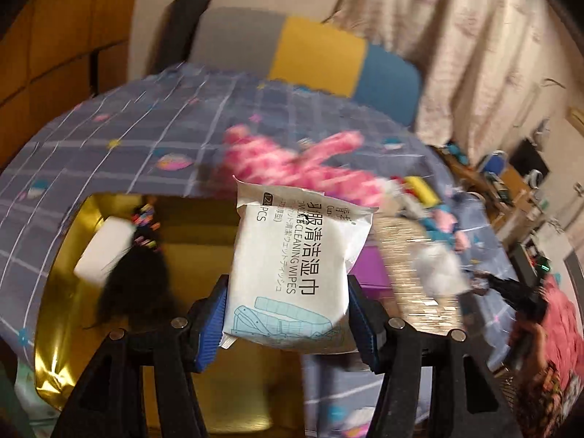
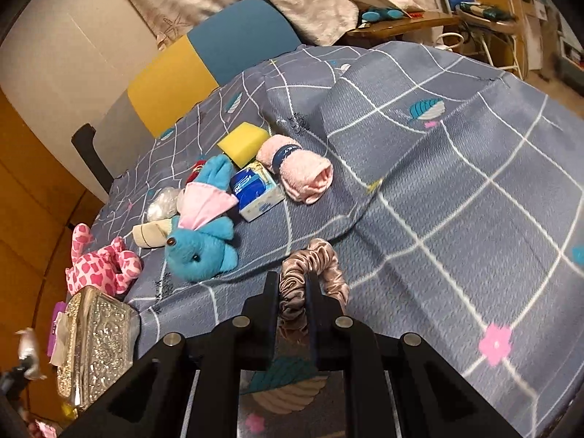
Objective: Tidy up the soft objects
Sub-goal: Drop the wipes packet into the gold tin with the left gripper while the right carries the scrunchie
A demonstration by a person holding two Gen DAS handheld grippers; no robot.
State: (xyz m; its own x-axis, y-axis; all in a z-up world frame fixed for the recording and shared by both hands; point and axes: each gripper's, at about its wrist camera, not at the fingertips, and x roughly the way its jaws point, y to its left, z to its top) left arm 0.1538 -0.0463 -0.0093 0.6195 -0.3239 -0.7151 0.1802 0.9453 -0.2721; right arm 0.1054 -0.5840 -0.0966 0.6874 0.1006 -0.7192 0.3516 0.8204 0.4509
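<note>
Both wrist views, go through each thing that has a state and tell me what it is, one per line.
left gripper: shut on the wipes pack
wipes pack: held off the cloth, over the gold box
gold box: open, white block and dark hairpiece inside
right gripper: shut on the scrunchie
scrunchie: pinched, bunched
pink towel: rolled, banded

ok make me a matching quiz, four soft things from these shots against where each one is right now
Things:
1. wipes pack
2. satin scrunchie
3. blue plush
4. white sponge block

Places:
A. lying on the grid-pattern cloth
B. clamped in the left gripper
C. inside the gold-lined box
D. pinched in the right gripper

Pairs: 1-B, 2-D, 3-A, 4-C
</note>
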